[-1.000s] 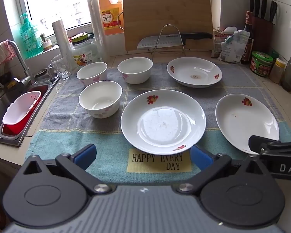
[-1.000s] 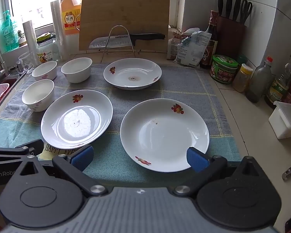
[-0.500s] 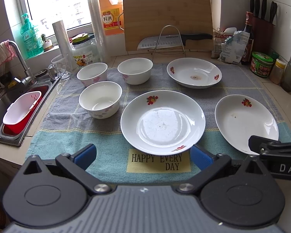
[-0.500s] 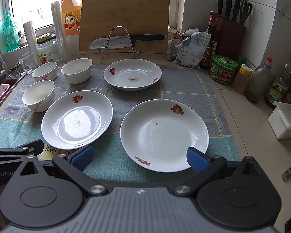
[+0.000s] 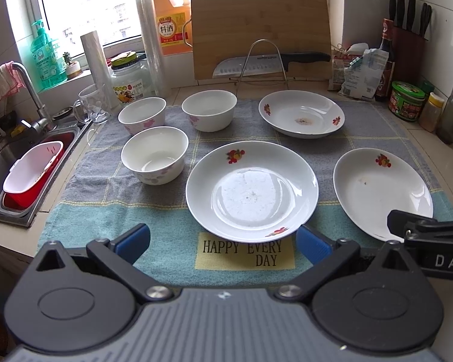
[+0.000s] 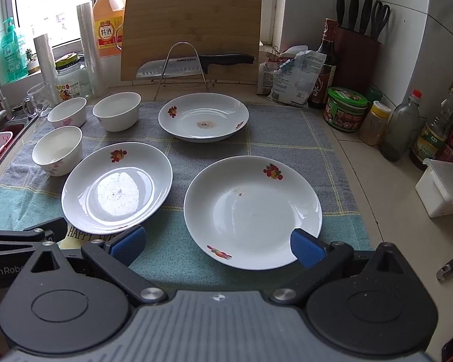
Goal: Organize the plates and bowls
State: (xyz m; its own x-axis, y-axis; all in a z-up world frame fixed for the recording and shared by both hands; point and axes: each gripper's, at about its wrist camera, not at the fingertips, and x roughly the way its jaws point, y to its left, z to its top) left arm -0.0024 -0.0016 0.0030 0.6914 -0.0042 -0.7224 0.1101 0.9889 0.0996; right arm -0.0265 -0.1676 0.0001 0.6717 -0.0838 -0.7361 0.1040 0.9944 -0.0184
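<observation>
Three white plates with fruit prints lie on a towel mat: a middle plate, a right plate and a far plate. Three white bowls stand at the left: a near bowl, a far-left bowl and a far-middle bowl. My left gripper is open and empty just before the middle plate. My right gripper is open and empty at the right plate's near edge.
A sink with a red-and-white basket lies left. A cutting board, a knife on a wire rack, bottles and a glass mug line the back. Jars and bottles and a white box stand right.
Both grippers have lowered and crept slightly forward; the view has shifted a little. Nothing on the mat has moved.
</observation>
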